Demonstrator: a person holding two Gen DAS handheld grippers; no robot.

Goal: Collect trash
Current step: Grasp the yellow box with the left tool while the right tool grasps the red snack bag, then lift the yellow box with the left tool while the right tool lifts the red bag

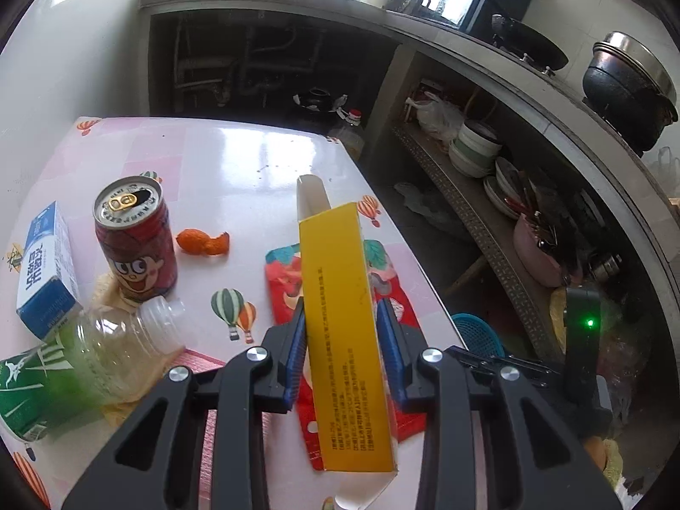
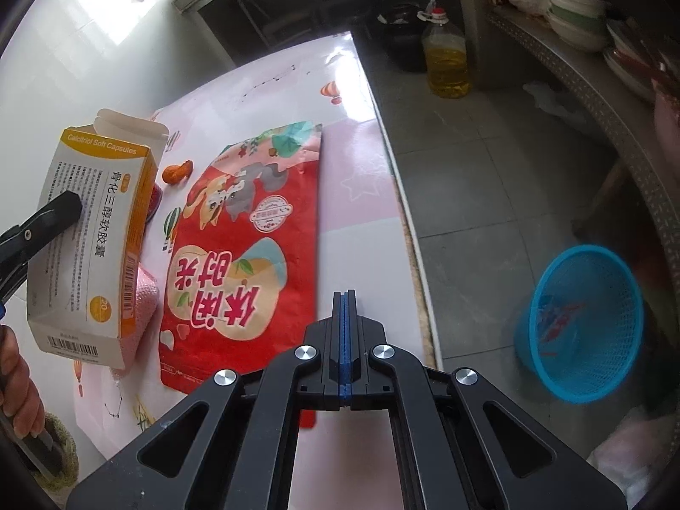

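Clamped between the left gripper (image 1: 342,340) pads, the yellow medicine box (image 1: 346,318) hangs lifted off the surface (image 1: 238,153). Right gripper (image 2: 345,310) is fully closed and empty above the red snack bag (image 2: 246,255). Can (image 1: 134,238), bottle (image 1: 106,352), milk carton (image 1: 44,272) and peel (image 1: 204,242) remain; the blue basket (image 2: 582,323) already seems to hold some scraps.

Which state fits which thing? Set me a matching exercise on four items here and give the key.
Things:
1. medicine box
2. red can
3. clear bottle
4. red snack bag

States:
A. lying flat on the table
B. standing upright, tab opened
C. lying on its side, cap off
D. held off the table between the left gripper's fingers

Pairs: 1-D, 2-B, 3-C, 4-A
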